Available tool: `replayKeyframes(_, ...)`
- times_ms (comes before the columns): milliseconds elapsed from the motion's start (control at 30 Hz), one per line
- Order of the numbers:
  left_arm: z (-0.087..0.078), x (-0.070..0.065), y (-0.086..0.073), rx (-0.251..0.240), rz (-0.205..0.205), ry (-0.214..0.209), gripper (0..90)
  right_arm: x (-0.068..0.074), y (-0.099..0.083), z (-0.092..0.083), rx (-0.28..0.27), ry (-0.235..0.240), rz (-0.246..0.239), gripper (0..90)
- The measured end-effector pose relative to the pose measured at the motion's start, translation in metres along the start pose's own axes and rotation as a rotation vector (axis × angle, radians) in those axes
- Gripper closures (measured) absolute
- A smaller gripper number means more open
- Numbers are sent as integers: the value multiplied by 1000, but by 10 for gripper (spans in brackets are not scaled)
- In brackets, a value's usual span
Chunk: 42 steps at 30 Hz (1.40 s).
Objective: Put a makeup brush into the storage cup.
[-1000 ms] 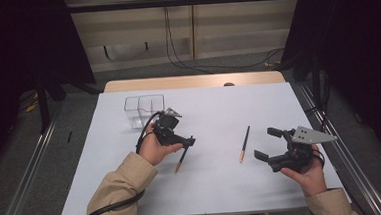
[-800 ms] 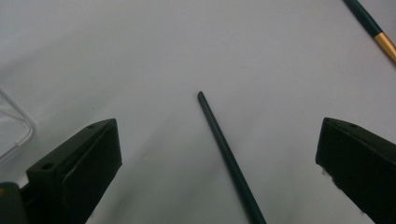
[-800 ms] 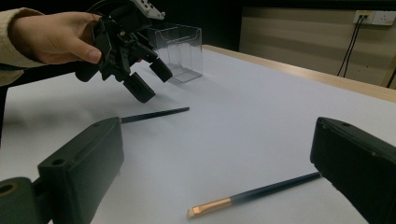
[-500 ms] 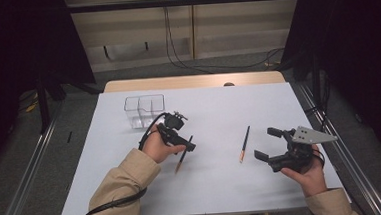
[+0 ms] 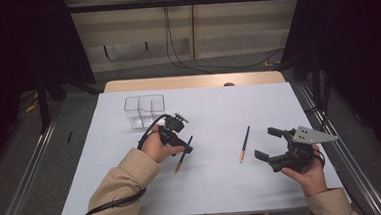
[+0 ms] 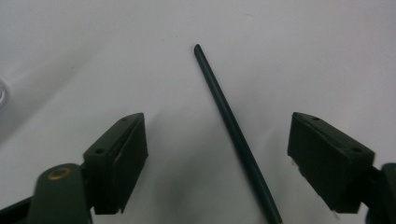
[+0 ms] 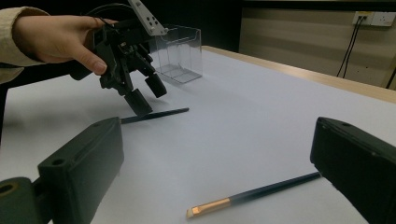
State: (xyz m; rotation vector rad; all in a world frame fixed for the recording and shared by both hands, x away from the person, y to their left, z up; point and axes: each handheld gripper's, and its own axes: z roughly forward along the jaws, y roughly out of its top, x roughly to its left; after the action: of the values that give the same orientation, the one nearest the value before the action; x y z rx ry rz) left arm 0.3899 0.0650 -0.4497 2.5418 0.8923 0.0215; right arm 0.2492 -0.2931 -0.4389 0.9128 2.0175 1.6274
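Note:
A thin dark brush point(image 6: 233, 130) lies flat on the white table between my left gripper's point(image 6: 218, 122) jaws. The jaws have just been closing and still stand clear of it on both sides. From above, the left gripper point(image 5: 183, 147) points down over this brush point(image 5: 183, 158), left of the table's middle. A second dark brush point(image 5: 244, 143) with a copper-coloured end point(image 7: 210, 206) lies further right. My right gripper point(image 5: 264, 143) is held just right of it, open and empty. In the right gripper view its jaws point(image 7: 219, 140) frame that brush point(image 7: 275, 186) and the left gripper point(image 7: 140, 93) beyond.
A clear plastic box with two compartments point(image 5: 144, 109) stands behind the left gripper, also seen in the right gripper view point(image 7: 180, 51). The white table point(image 5: 213, 191) ends in a wooden strip point(image 5: 192, 82) at the back. The left gripper's black cable point(image 5: 114, 205) trails off the front edge.
The left gripper's jaws stand a little closer together over the brush. Both hands have kept their places.

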Motion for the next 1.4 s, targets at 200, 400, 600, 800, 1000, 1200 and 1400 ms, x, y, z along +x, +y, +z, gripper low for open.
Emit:
replayKeyframes(200,0,-5,-3,22,12,-40,353,0,0,0,1,1,-1,22)
replayKeyframes(400,-1,-9,-8,45,17,-55,430,0,0,0,2,0,-1,22)
replayKeyframes(600,-3,-11,-16,22,18,-47,519,0,0,0,5,0,-4,24)
replayKeyframes(800,-6,-14,-23,28,9,-75,620,0,0,1,8,-2,-5,25)
replayKeyframes(1000,-7,-17,-27,51,-11,-109,700,1,0,1,10,-2,-6,25)
replayKeyframes(1200,-7,-22,-27,64,11,-97,743,1,1,1,9,-3,-10,25)
replayKeyframes(1400,-6,-22,-26,82,30,-73,829,1,1,1,8,-4,-12,25)
